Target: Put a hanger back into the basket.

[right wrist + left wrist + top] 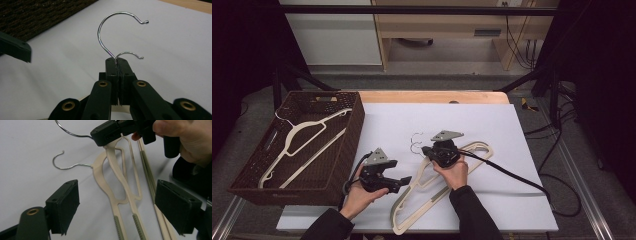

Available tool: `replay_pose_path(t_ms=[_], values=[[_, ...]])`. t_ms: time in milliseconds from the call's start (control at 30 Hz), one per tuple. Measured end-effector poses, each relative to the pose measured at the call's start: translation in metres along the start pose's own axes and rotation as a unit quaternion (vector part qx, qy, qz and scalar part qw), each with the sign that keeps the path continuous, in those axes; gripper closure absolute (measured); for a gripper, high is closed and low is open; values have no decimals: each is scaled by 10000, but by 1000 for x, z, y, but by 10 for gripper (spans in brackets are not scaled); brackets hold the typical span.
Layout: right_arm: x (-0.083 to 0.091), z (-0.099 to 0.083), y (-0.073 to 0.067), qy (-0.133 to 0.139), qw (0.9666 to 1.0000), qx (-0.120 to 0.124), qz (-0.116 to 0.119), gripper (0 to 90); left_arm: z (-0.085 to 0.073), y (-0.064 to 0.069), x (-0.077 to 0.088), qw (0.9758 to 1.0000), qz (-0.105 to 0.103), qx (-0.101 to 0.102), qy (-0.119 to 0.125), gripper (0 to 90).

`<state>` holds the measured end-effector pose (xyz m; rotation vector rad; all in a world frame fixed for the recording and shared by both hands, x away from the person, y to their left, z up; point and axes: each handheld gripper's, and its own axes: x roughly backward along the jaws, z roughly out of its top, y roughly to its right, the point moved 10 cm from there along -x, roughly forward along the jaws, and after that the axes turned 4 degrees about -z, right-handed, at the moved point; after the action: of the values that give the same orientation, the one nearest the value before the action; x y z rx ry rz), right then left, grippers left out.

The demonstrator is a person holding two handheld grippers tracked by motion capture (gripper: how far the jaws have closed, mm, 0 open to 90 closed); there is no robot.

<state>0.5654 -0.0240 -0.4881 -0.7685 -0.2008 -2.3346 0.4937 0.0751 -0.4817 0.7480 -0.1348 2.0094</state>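
Note:
Two cream hangers lie stacked on the white sheet (512,165). My right gripper (428,150) is shut on the upper hanger (117,170) at its neck, where the wire hook (105,30) comes out; its jaws (117,61) press together on the wire. The lower hanger (100,177) rests on the sheet, its own hook (62,162) free and close beside the held one. My left gripper (403,183) stands open just left of the hangers' shoulders, its jaws (117,185) wide with the two hangers' arms seen between them, and its pads (66,205) touch nothing.
A dark woven basket (347,145) stands at the left edge of the sheet and holds cream hangers (302,135). A wooden table edge (432,96) runs behind the sheet. A black cable (512,175) trails right from my right gripper.

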Motion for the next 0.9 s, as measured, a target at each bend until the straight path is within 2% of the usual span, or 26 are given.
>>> replay_pose_path(t_ms=[200,467,633,833,900], values=[[7,2,-2,93,9999,57,12,892,3,6,-25,9997,-164,89,-170,287],[14,3,-4,174,9998,135,32,892,0,7,-55,9979,-377,257,-455,466],[18,5,-5,201,9997,148,48,892,-3,8,-63,9961,-524,387,-587,584],[22,6,-6,209,9996,162,35,891,-2,14,-64,9945,-716,530,-553,731],[24,6,-6,182,9997,166,51,891,-1,16,-64,9942,-711,589,-554,746]])
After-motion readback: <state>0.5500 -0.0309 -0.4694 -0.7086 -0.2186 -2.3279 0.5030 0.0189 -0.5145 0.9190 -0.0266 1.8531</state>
